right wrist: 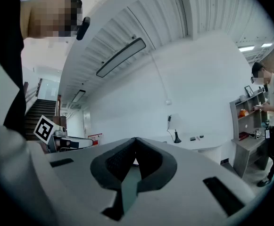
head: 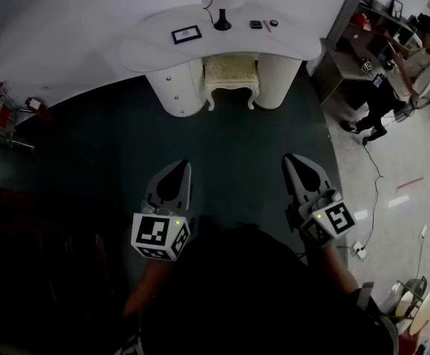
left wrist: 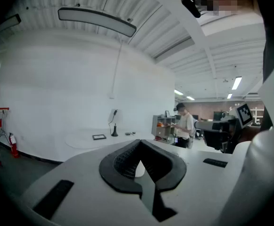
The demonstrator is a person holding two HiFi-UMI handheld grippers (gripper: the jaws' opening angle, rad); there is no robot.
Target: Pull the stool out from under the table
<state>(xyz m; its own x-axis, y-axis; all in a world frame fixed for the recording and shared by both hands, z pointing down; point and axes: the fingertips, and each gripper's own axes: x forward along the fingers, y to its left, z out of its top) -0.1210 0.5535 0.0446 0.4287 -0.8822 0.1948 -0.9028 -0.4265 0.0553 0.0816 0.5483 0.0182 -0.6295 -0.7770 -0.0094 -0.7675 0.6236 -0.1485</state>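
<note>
A cream stool (head: 232,75) with a cushioned top and curved legs stands tucked between the two round pedestals of a white curved table (head: 144,44) at the far wall. In the head view my left gripper (head: 183,164) and right gripper (head: 290,157) hover side by side over dark carpet, well short of the stool, both shut with nothing between the jaws. The left gripper view shows the shut left gripper (left wrist: 139,141) pointing at the table (left wrist: 82,139). Seen in the right gripper view, the right gripper (right wrist: 135,140) also has its tips together, with the table (right wrist: 200,141) far off.
On the table stand a lamp (head: 220,6), a small picture frame (head: 186,34) and small items. A person (head: 411,69) stands by a grey shelf desk (head: 348,46) at the right. A red cart (head: 0,109) is at the left. Cables and a power strip (head: 359,250) lie on the floor at right.
</note>
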